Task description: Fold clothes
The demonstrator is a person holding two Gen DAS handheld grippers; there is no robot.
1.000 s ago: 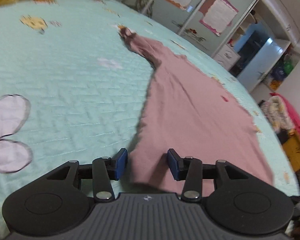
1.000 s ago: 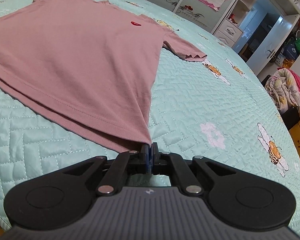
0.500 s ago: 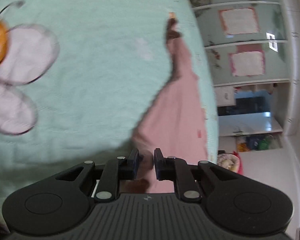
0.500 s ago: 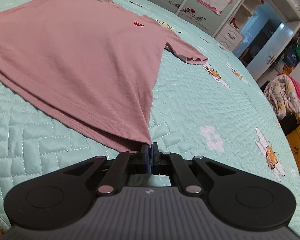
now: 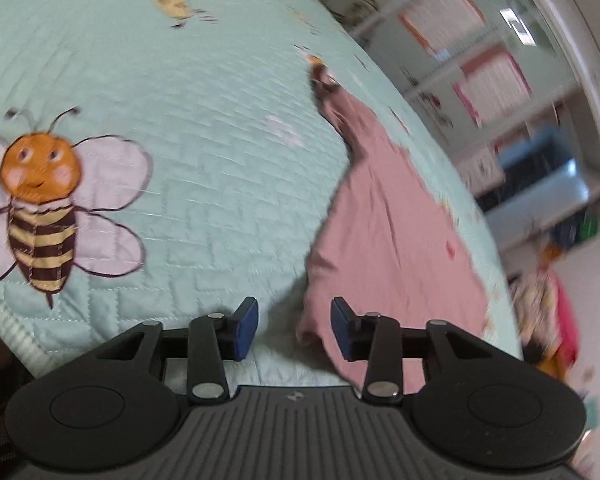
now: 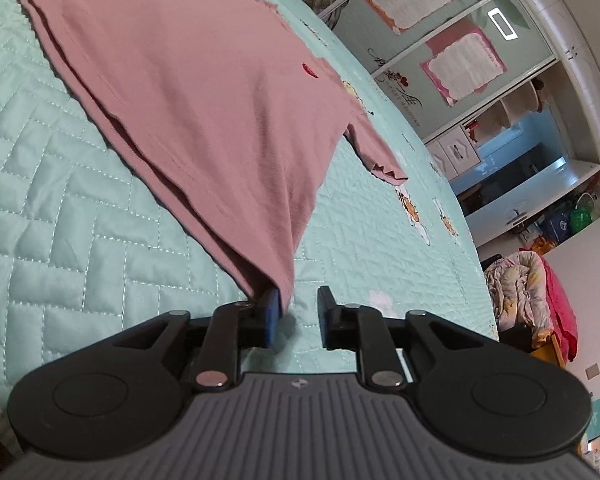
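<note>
Now released: shirt [image 6: 204, 92] lies spread on the quilt [image 6: 60, 200], hem corner just ahead of the right claw [image 6: 298, 314] (jaws newly parted, one pad touching cloth); left claw [image 5: 294, 328] likewise reopened, empty. Flattening seems finished; folding can begin.

Left view motion-blurred — pink shirt [image 5: 396, 240] hem behind tongs.

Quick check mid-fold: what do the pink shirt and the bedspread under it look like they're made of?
Pink shirt: soft matte knit, probably cotton jersey; it drapes limply and shows a stitched hem. Bedspread: quilted mint fabric with a slight sheen, maybe polyester or cotton sateen; herringbone stitching puffs it.
</note>
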